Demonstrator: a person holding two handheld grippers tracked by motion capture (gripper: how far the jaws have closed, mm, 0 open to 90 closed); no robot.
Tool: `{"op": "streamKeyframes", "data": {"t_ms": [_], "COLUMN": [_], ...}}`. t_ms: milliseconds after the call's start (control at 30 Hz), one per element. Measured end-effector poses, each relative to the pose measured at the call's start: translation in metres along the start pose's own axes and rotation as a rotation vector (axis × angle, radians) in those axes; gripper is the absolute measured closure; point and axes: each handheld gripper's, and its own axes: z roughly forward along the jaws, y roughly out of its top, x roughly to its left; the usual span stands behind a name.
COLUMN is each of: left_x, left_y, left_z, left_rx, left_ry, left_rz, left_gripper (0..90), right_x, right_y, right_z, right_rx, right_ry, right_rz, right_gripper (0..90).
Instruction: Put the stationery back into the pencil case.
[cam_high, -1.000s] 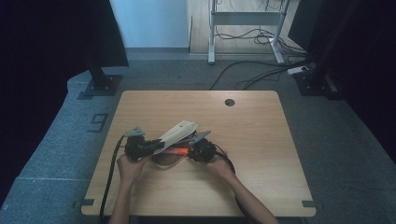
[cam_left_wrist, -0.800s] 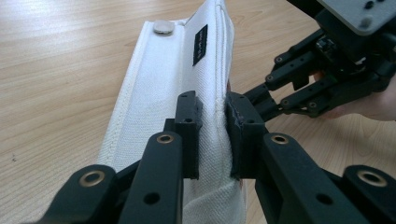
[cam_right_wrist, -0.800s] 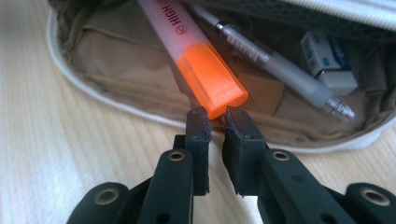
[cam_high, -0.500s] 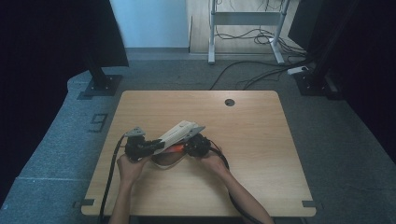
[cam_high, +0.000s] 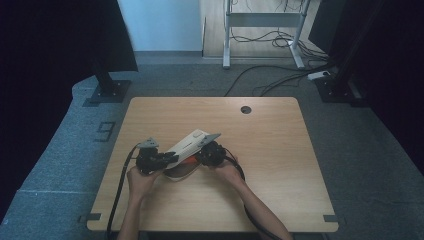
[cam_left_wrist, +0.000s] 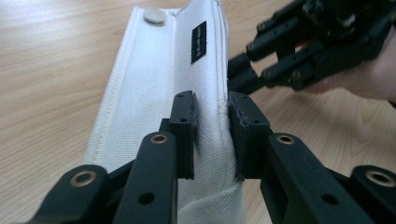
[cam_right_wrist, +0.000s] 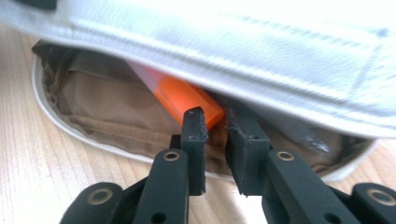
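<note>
left claw (cam_left_wrist: 211, 135) pinches the white pouch (cam_left_wrist: 163, 84) flap, lifting it off the table (cam_high: 280, 150); right claw (cam_right_wrist: 215, 126), narrow, holds the orange block (cam_right_wrist: 187, 100) — long axis pointing into the pouch mouth ahead.

white fabric pouch (cam_left_wrist: 154, 88) — flap lifted open | orange block (cam_right_wrist: 187, 99) — inside, tilted

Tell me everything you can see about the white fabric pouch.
The white woven-fabric pouch lies on the wooden table. Its flap, with a metal snap and a small black label, is lifted by the left gripper, shut on its edge. The lining is tan; an orange flat object sits inside, by the right gripper.
</note>
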Motion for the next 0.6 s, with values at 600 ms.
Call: {"op": "streamKeyframes", "data": {"t_ms": [600], "left_x": [-0.008], "left_y": [0.002], "left_z": [-0.003], "left_rx": [-0.006], "left_ry": [0.014], "left_rz": [0.060], "left_gripper": [47.2], "right_x": [-0.012], "right_y": [-0.011], "right_z": [-0.021], "right_rx": [-0.042], "right_ry": [-0.041], "right_rz": [0.034], "right_gripper": [65.6]}}
